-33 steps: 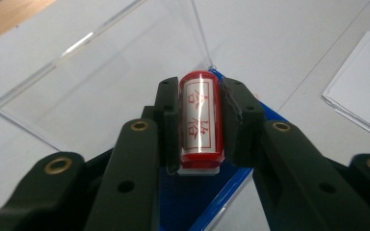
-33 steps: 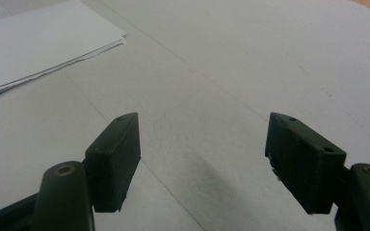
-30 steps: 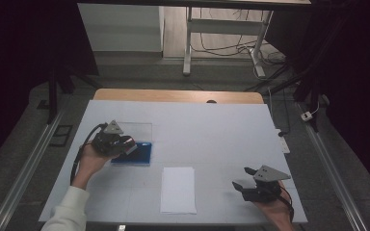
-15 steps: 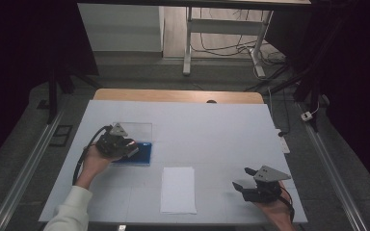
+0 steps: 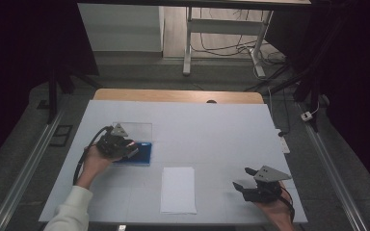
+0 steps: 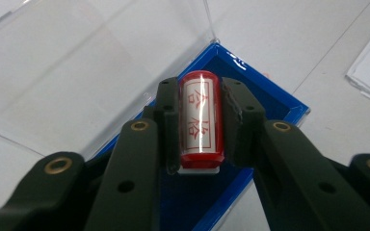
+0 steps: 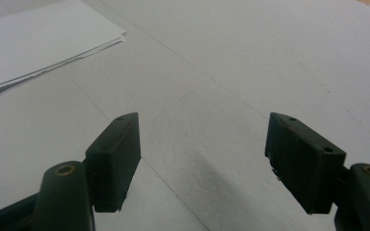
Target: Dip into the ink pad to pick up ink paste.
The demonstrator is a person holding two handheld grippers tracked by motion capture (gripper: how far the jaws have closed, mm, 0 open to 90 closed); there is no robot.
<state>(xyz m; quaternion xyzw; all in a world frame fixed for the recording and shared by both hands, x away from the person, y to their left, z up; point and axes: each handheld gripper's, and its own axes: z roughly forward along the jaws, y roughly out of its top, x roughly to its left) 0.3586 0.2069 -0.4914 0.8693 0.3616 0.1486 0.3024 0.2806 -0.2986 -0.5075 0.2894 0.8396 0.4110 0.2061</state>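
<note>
Stamp (image 6: 200,120) — red cylinder with red characters on a white label — sits clamped between the left gripper (image 6: 200,126) jaws, over the blue case (image 6: 274,103) with its clear lid (image 6: 91,62) open. Step in hand looks like lifting it out. Next move likely calls for carrying it to the paper stack (image 5: 178,189). Right gripper (image 7: 203,161) rests nearby on the table (image 5: 231,134), jaws wide, empty.

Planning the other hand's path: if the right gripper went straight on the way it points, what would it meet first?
Probably nothing soon: the open right gripper faces bare white table, and the paper stack lies off to one side of its line. Depth beyond is unclear.
</note>
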